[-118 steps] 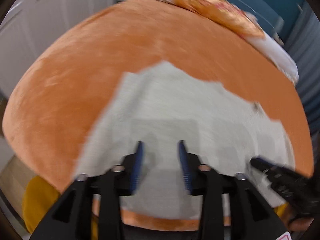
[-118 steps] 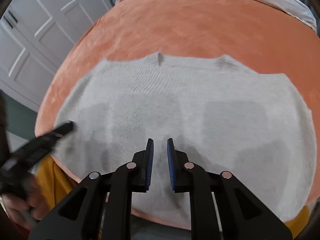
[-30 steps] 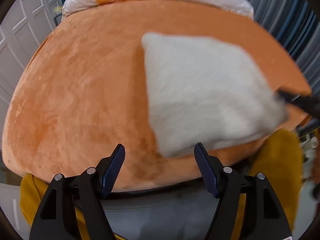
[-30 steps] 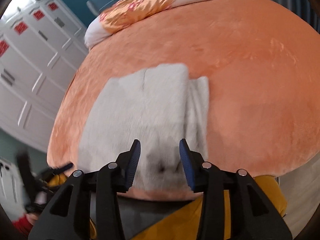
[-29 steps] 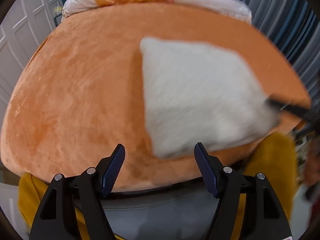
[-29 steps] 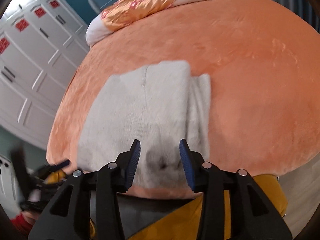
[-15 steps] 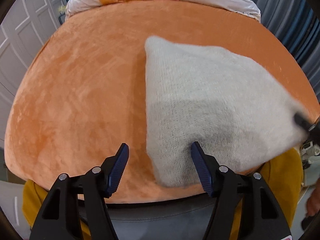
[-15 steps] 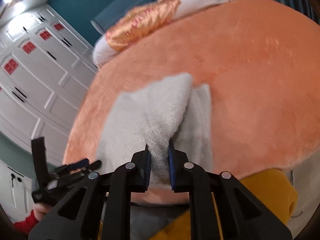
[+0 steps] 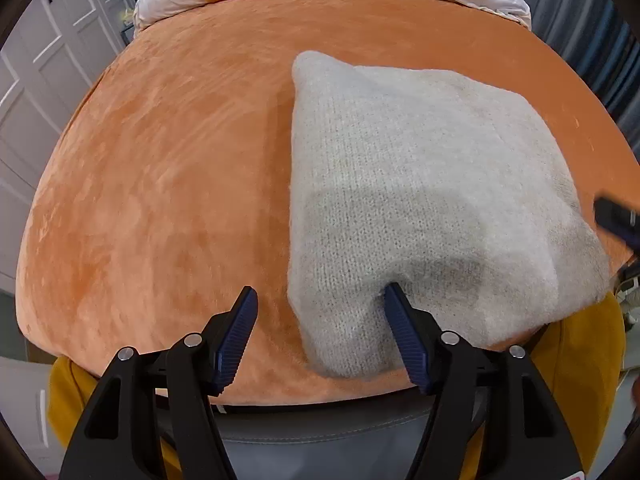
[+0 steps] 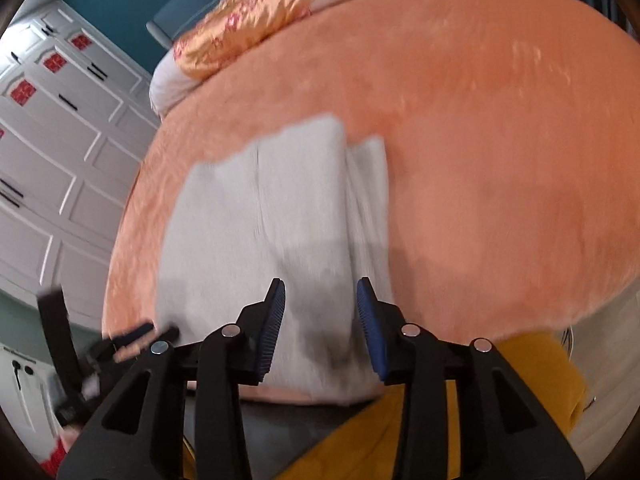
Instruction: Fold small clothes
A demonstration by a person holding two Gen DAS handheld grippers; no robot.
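Both claws, left [image 9: 320, 312] and right [image 10: 320, 300], gape over folded, fuzzy grey knit sweater [image 9: 420, 200].

I see a pale grey knit sweater [image 9: 420, 200] on an orange plush blanket [image 9: 168, 184]. My grippers are black with blue pads [image 9: 236, 332]. The pillow [image 10: 248, 36] is shiny orange with red flowers; the wardrobe [image 10: 60, 140] is white.

The left gripper [image 9: 320, 312] gapes wide over the orange bed [image 9: 160, 184], one finger pressing into the folded grey sweater [image 9: 420, 200].
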